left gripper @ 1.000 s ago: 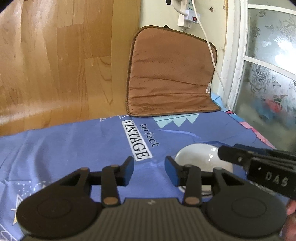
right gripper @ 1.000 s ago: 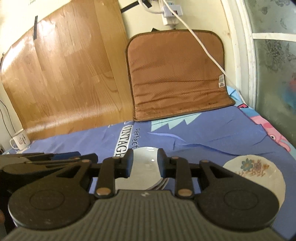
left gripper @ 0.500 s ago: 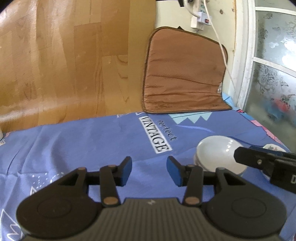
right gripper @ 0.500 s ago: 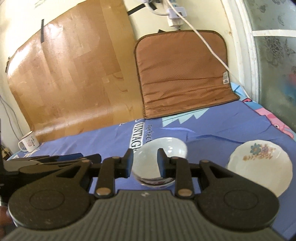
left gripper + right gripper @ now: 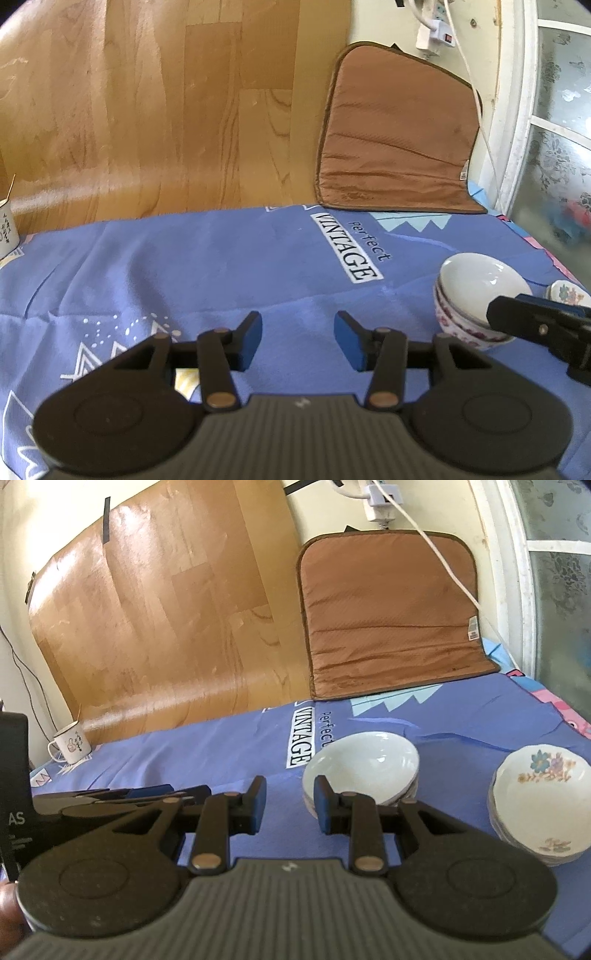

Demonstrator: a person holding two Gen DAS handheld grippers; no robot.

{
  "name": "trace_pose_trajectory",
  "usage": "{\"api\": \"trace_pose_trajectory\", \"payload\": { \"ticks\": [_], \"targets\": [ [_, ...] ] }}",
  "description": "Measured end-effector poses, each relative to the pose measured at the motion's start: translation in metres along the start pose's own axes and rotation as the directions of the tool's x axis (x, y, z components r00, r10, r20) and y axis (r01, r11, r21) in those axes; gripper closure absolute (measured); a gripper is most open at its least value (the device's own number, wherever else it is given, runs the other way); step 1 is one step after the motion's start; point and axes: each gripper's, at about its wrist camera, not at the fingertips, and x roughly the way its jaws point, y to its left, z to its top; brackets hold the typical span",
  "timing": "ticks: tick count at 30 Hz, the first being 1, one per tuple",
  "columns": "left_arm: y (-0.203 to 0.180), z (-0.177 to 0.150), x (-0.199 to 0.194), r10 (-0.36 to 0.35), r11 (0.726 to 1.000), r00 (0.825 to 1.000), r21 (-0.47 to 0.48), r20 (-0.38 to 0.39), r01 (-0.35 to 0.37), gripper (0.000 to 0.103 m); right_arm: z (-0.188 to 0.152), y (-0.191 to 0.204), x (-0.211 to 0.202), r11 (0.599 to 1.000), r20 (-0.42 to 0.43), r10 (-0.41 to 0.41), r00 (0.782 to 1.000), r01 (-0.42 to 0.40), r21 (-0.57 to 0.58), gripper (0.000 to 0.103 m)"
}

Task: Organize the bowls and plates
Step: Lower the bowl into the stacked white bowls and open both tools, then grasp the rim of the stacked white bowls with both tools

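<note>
My left gripper [image 5: 297,338] is hovering over the blue printed cloth [image 5: 221,266] covering the surface, its blue-padded fingers [image 5: 251,339] standing apart with nothing between them. My right gripper [image 5: 289,805] is likewise hanging with its fingers [image 5: 257,805] parted and empty, just in front of the stack of white bowls [image 5: 364,766].

In the left wrist view, the stack of white bowls [image 5: 476,295] is sitting on the cloth to the right of my left gripper; the lower bowls are showing a red pattern on their outer walls. The tip of my right gripper [image 5: 535,323] is reaching in from the right edge, overlapping the near side of the stack; I cannot tell whether it is touching.

In the right wrist view, a stack of floral plates [image 5: 539,801] is lying on the cloth just to the right of the bowls, apart from them. My left gripper [image 5: 122,794] is appearing side-on at the left, low over the cloth.

An enamel mug [image 5: 70,746] is standing at the far left edge of the cloth, well apart from the dishes. A brown cushion [image 5: 391,613] and a wood-grain board [image 5: 162,620] are leaning against the wall behind, and a white cable [image 5: 443,557] is running down from a power strip [image 5: 380,502] across the cushion.
</note>
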Motion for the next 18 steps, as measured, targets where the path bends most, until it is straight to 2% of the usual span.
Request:
{"api": "trace_pose_trajectory", "payload": {
  "ticks": [18],
  "targets": [
    [0.014, -0.009, 0.009, 0.011, 1.0, 1.0, -0.016, -0.026, -0.011, 0.057, 0.0, 0.007, 0.002, 1.0, 0.004, -0.006, 1.0, 0.006, 0.007, 0.071]
  ]
}}
